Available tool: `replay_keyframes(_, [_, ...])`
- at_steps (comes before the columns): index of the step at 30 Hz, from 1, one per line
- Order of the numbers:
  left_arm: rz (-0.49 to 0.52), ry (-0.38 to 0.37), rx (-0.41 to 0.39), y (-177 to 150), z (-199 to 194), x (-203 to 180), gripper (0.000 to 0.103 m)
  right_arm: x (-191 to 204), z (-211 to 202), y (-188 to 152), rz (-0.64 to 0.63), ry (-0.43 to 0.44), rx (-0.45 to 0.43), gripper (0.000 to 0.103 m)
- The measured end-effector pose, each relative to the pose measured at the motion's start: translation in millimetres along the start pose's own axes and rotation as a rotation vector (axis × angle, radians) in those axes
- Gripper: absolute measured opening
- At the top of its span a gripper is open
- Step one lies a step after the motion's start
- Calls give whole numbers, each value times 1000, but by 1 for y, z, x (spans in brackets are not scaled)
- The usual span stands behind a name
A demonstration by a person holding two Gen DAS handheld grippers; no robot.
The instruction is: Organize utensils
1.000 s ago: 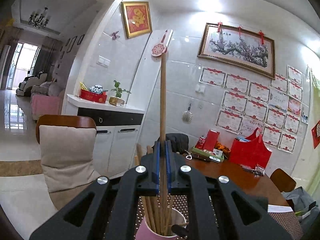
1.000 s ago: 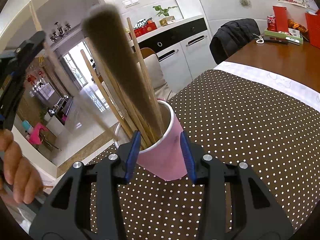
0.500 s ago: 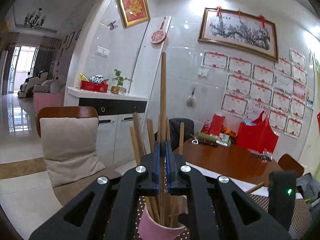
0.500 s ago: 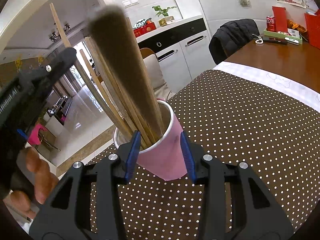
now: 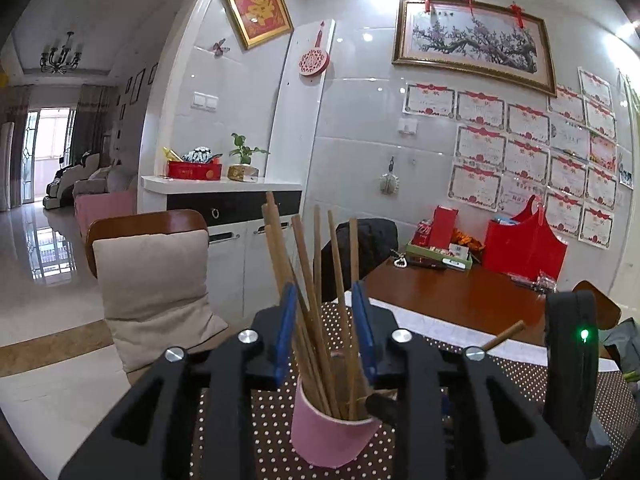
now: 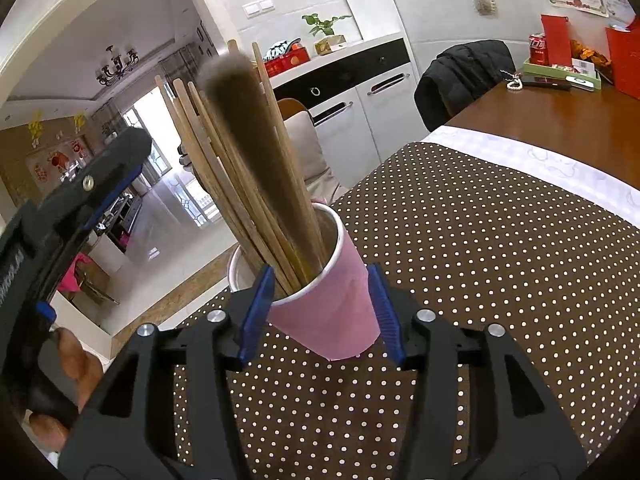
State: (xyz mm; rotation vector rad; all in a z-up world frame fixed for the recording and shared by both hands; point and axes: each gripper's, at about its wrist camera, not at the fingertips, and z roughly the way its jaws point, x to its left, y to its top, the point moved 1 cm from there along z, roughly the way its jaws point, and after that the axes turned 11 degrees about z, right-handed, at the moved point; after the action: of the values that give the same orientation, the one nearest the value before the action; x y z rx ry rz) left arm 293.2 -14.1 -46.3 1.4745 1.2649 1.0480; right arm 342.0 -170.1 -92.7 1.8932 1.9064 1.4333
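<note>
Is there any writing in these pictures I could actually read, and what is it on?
Nothing reads for certain.
Red can: white script, too blurred to read.
Certificates on the wall: red headings, too small.
Gold-framed red picture: a gold figure, unclear.
Pink cup: no text.

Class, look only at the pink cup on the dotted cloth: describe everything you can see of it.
The pink cup looks like paper, with a pale rolled rim and pale inside, narrowing toward its base. It stands on the brown dotted tablecloth near the table's edge, leaning a little in the right wrist view. A bundle of wooden chopsticks stands in it, fanning out above the rim. The right gripper brackets its sides, jaws opening, with slight gaps at the pads.
</note>
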Motion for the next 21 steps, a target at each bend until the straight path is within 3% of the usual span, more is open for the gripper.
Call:
replay_keyframes(9, [21,22,22,-2,-26,4,45,0,-18,1,8,-3,-30,56])
replay_keyframes(18, [19,33,21,-1,-59,6,47,-1,-51,-6,20,-11,-80,60])
replay_keyframes(21, [34,52,16,-2,-75,6,55,0,-65,-9,22,-15,-99,61])
